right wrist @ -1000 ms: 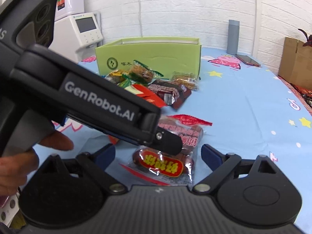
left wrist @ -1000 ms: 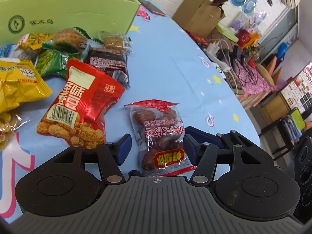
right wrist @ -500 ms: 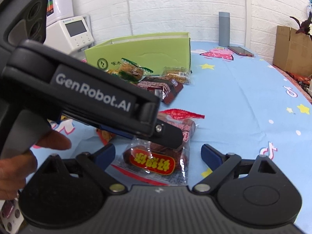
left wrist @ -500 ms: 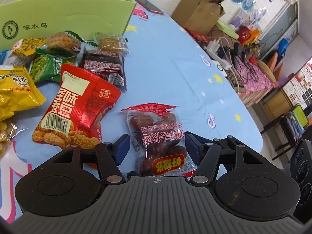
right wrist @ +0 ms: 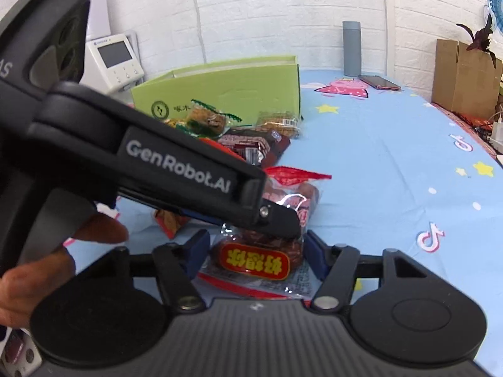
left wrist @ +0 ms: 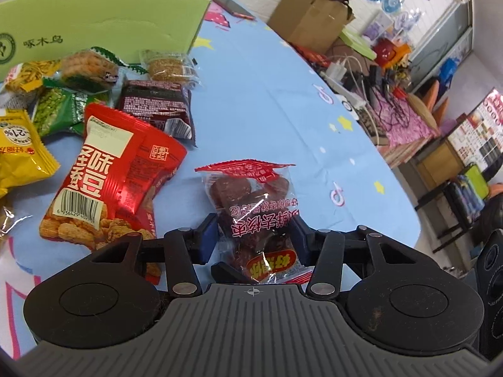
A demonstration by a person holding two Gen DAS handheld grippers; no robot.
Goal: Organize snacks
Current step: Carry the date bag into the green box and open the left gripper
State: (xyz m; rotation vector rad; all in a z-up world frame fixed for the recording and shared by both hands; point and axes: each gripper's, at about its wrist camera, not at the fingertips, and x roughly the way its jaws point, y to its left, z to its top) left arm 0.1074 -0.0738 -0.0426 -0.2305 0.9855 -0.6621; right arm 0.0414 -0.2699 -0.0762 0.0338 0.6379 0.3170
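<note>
A clear packet of red dates (left wrist: 254, 216) lies on the blue tablecloth. My left gripper (left wrist: 253, 238) has its blue pads closed against the packet's sides. In the right wrist view the same packet (right wrist: 261, 251) lies between the pads of my right gripper (right wrist: 256, 249), which also press its sides. The left gripper's body (right wrist: 176, 169) crosses that view above the packet. A green open box (left wrist: 94, 22) stands at the back left, also in the right wrist view (right wrist: 232, 91).
Several snack packets lie in front of the box: a red one (left wrist: 110, 176), a dark one (left wrist: 157, 106), a yellow one (left wrist: 19, 147), green ones (left wrist: 59, 110). A phone (right wrist: 378, 82) and grey flask (right wrist: 351, 48) are far back. The table edge (left wrist: 405, 194) runs at the right.
Both grippers have closed in from wide open onto the date packet. The left gripper has moved forward, so the packet sits deeper between its pads.
</note>
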